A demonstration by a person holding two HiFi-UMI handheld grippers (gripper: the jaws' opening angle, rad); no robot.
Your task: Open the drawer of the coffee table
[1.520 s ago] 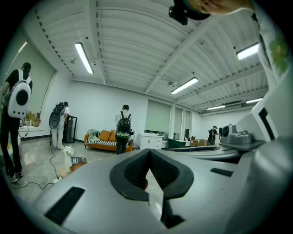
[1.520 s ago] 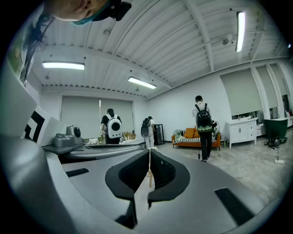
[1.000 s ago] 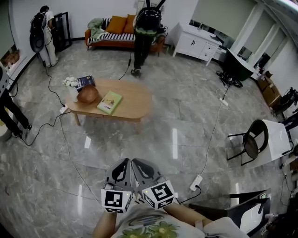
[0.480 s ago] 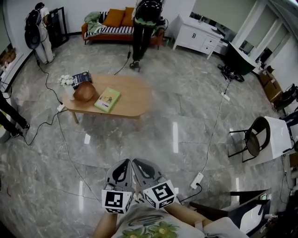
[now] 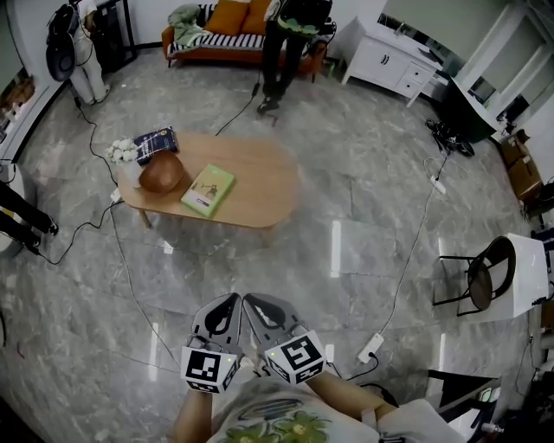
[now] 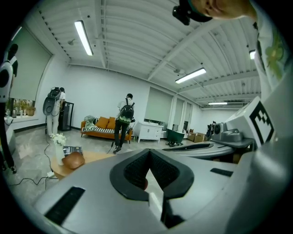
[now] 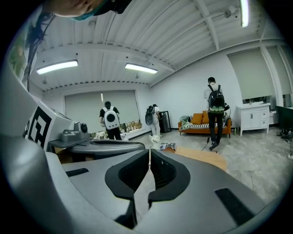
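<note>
Both grippers closed and empty. Left gripper (image 5: 227, 303): pad tips meet in its own view, nothing between them. Right gripper (image 5: 256, 303): pads together bar a hairline slit, nothing in it either. We hold the two side by side close in front of the torso, bodies almost touching, marker cubes toward us. The tips point out over the floor (image 5: 286, 260) and slightly down. Floor is glossy grey marble-look tile with ceiling-light glare.

Coffee table (image 5: 260, 186) stands well apart from both grippers, ahead and a bit left in the head view. In the left gripper view it shows past the jaws at lower left. In the right gripper view it sits just right of the jaw line. Oval wooden tabletop on wooden legs. We cannot make out the drawer in any view; the head view gives us only the top.

On the tabletop, all toward its left end:
- green book (image 5: 208, 190), lying flat
- brown rounded bowl-like thing (image 5: 162, 173), just beside the book
- dark book (image 5: 156, 143), behind that
- white flowers (image 5: 124, 153), at the far left edge

White power strip (image 5: 370, 348) lies on the floor right of the right gripper, with a black chair (image 5: 480, 272) farther right. Beyond the table an orange sofa (image 5: 227, 19) sits against the far wall, and a person (image 5: 288, 48) stands in front of it. White cabinet (image 5: 389, 60) is to its right. Another person (image 5: 78, 52) with a backpack is at far left.
</note>
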